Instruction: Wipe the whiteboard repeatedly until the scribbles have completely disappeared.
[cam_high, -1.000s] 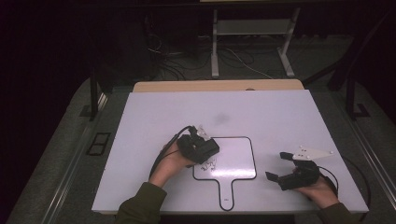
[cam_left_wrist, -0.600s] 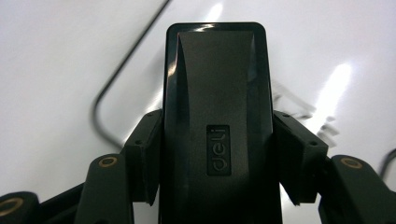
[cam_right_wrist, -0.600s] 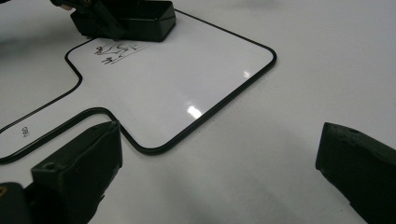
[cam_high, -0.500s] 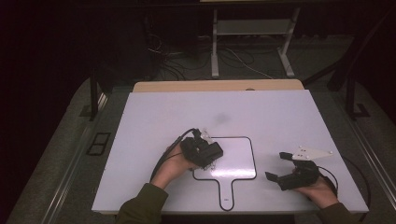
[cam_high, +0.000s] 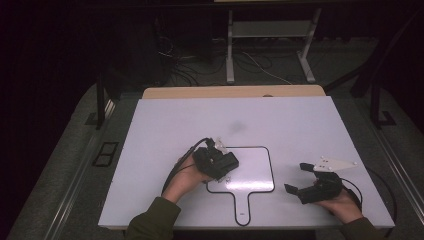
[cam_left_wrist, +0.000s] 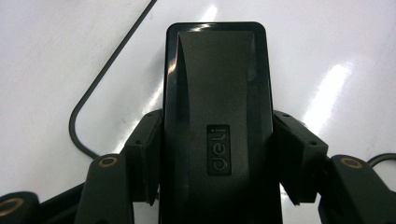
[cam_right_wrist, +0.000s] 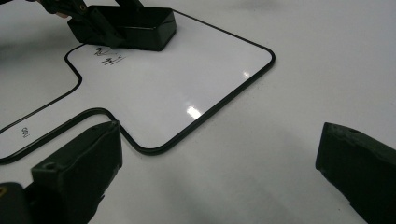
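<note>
Left gripper (cam_high: 226, 161) clamped on a black whiteboard eraser (cam_left_wrist: 217, 116); both pads press its long sides, "deli" logo on its back faces the left gripper view camera. Eraser sits on the paddle-shaped whiteboard (cam_high: 255, 172), at that board's left part, flat against the surface, just beside some black handwriting (cam_right_wrist: 107, 55). In the right gripper view the eraser (cam_right_wrist: 140, 25) lies at the board's far corner. Right gripper (cam_high: 298, 178) rests on the white table (cam_high: 175, 120) to the right of the whiteboard, apart from it; jaws spread wide, nothing between them, pointing toward the board's edge.
</note>
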